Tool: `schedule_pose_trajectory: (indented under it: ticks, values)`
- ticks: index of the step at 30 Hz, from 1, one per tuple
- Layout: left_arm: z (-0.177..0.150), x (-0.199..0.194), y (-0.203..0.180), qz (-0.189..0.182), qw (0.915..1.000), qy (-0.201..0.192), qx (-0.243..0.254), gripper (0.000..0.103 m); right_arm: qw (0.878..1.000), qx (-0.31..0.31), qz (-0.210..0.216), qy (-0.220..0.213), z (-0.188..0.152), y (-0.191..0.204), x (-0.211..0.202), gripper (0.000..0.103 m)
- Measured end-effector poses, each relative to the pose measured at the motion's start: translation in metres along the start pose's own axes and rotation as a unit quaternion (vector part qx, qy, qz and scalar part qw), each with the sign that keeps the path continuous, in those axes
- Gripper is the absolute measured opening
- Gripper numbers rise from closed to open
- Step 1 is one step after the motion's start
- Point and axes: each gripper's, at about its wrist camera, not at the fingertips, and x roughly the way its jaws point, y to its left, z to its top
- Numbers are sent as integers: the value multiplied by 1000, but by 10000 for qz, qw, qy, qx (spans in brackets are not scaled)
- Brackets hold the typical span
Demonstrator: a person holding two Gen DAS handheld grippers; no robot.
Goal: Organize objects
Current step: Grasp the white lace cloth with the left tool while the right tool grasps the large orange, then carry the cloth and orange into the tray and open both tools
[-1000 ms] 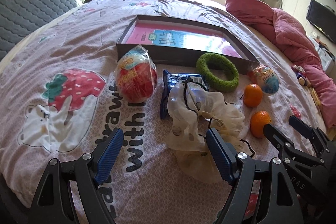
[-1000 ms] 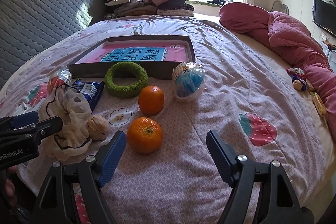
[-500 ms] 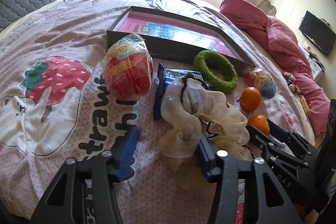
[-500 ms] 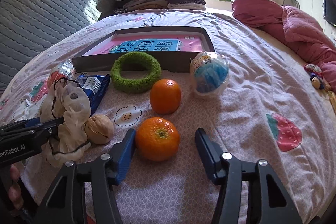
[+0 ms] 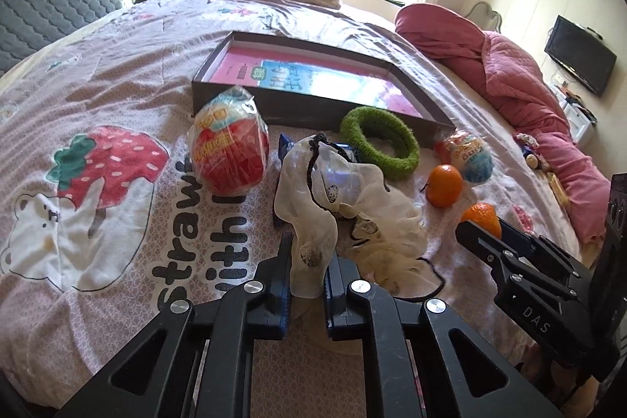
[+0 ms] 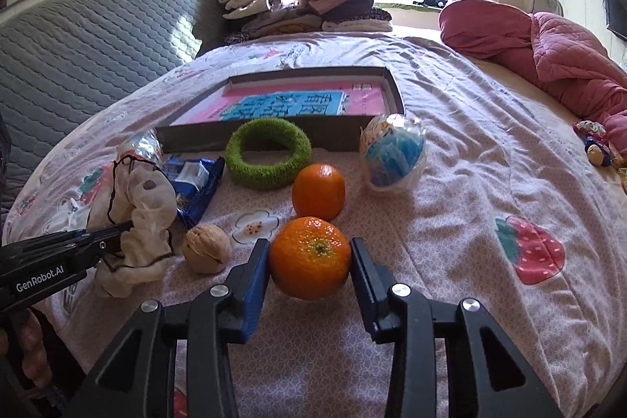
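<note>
the left gripper (image 5: pixel 307 271) has just been closing and its blue fingers (image 5: pixel 283 261) now pinch a fold of the cream sheer fabric pouch with black drawstring (image 5: pixel 333 206), which lies crumpled on the pink strawberry-print bedsheet (image 5: pixel 117 96) at about 12 o'clock from the fingertips. the right gripper (image 6: pixel 310 263) has likewise just been closing; its fingers (image 6: pixel 254 269) sit against both sides of the nearer round orange tangerine (image 6: pixel 310 257), which rests on the sheet, so this reads as a grip just made, not yet a lift.

the step in hand looks like the pickup: both items are seized at once. the likely goal is the shallow dark cardboard box with a pink and blue book inside (image 6: pixel 321 134), at 12 o'clock beyond the fuzzy green ring (image 6: pixel 268 159).

next, each hand would need to rise straight up before travelling. from the right wrist view the second orange tangerine (image 6: pixel 318 190) stands just past the held one at 12 o'clock, and a brown walnut (image 6: pixel 206 248) lies near at 9 o'clock, so a low carry could knock them. the pouch is limp and will trail; its cord may snag the blue foil snack packet (image 6: pixel 196 183) beneath it.
</note>
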Motion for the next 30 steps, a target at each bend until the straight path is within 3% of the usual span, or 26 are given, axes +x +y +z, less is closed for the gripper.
schedule_pose_trajectory:
  ticks: [9,17,23,30]
  values:
    - [13,-29,-6,38,9990,-430,90,12,9994,-97,3,-335,16,5,-18,41]
    - [45,-44,-9,116,9960,-859,233,12,9977,-231,8,-641,44,7,-20,41]
    - [74,-38,-8,231,9939,-1040,285,12,9963,-309,-16,-806,71,9,-8,41]
    - [102,-16,-1,419,9936,-995,317,12,9959,-352,-92,-830,102,7,16,41]
